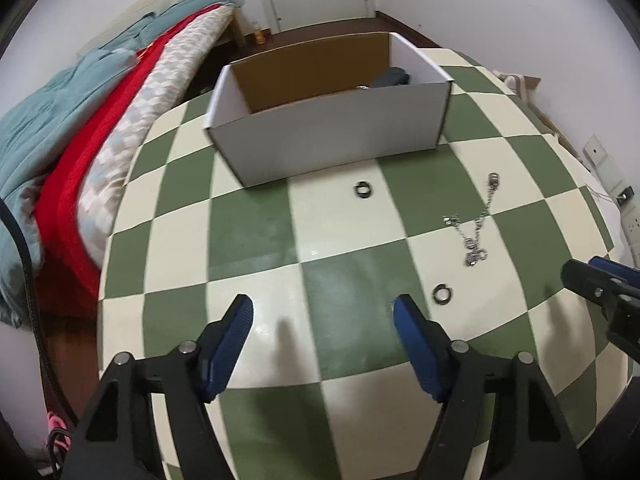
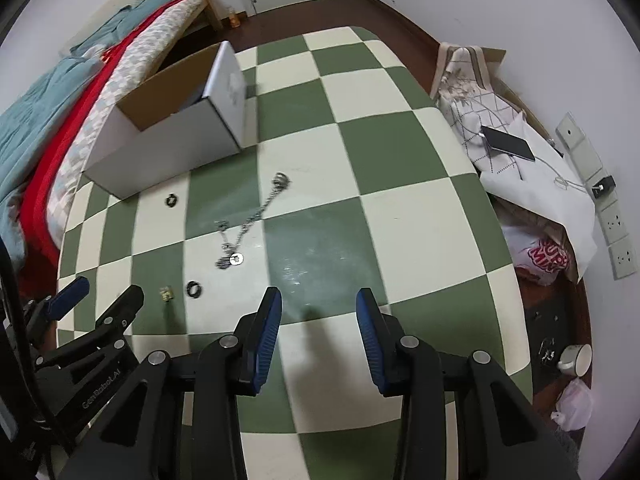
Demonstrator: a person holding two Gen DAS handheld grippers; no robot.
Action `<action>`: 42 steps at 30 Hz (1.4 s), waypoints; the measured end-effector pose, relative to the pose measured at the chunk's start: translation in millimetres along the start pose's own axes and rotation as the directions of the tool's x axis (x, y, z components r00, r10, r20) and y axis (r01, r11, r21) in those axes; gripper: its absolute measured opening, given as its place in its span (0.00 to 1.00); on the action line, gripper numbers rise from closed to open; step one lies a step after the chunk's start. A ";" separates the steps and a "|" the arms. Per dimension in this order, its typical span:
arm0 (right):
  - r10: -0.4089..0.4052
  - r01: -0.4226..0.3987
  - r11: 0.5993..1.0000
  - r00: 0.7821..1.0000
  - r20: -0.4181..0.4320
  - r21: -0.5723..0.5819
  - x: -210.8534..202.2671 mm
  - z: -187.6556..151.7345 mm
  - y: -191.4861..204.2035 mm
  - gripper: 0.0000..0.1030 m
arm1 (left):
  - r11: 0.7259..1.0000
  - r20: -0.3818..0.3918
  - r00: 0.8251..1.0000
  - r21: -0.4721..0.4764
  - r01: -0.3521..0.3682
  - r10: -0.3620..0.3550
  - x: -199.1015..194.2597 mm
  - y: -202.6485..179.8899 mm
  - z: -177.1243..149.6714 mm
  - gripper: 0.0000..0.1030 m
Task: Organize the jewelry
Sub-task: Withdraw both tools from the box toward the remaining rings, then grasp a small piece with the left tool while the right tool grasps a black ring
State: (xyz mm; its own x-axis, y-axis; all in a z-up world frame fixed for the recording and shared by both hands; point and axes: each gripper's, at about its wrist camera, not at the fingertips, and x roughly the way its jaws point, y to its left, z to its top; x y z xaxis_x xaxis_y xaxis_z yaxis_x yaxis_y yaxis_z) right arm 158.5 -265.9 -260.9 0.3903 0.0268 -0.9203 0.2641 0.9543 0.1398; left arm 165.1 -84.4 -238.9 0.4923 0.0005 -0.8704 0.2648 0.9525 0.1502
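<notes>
The left claw (image 1: pixel 323 307) is spread wide and holds nothing. It hangs over the near part of the table (image 1: pixel 256 216), which has a green and cream checked top. The right claw (image 2: pixel 319 300) is spread too, not as wide, and it is empty as well. It hangs over the near edge of the table, more to the right side.

Just past the left claw's right finger lies a small dark ring (image 1: pixel 443 293). In the right claw's view a tiny gold-colored piece (image 2: pixel 166 293) lies just beside that ring; I cannot tell what it is. A bit farther out, in the middle of the table, a silver chain (image 1: pixel 476 220) lies spread in a bent line. Its far end reaches toward the box. A second dark ring (image 1: pixel 363 189) lies near the front wall of the box.

The white cardboard box (image 1: pixel 332 136) stands open at the far left part of the table, close to the edge by the bed (image 1: pixel 80 120). Something dark (image 1: pixel 394 77) sits in its far right corner, but I cannot tell what.

I think the job has hardly begun. The two rings, the chain and the small gold piece are all out on the table, and neither claw has picked up anything. The nearest ring looks like the easiest one to grab first.
</notes>
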 end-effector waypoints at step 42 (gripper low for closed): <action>0.161 -0.165 0.963 0.986 -0.032 -0.213 31.8 -5.2 91.2 0.40 | 0.994 -0.013 1.000 -0.113 0.010 -0.011 -2.6 76.1 -16.0 0.04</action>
State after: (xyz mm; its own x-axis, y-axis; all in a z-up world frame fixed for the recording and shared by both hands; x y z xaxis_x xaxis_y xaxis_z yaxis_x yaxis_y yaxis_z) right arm 190.4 -176.5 -279.4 0.3991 0.1900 -0.8970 0.0021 0.9781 0.2081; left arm 170.7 -7.0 -232.7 0.4782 -0.0061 -0.8782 0.1743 0.9808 0.0881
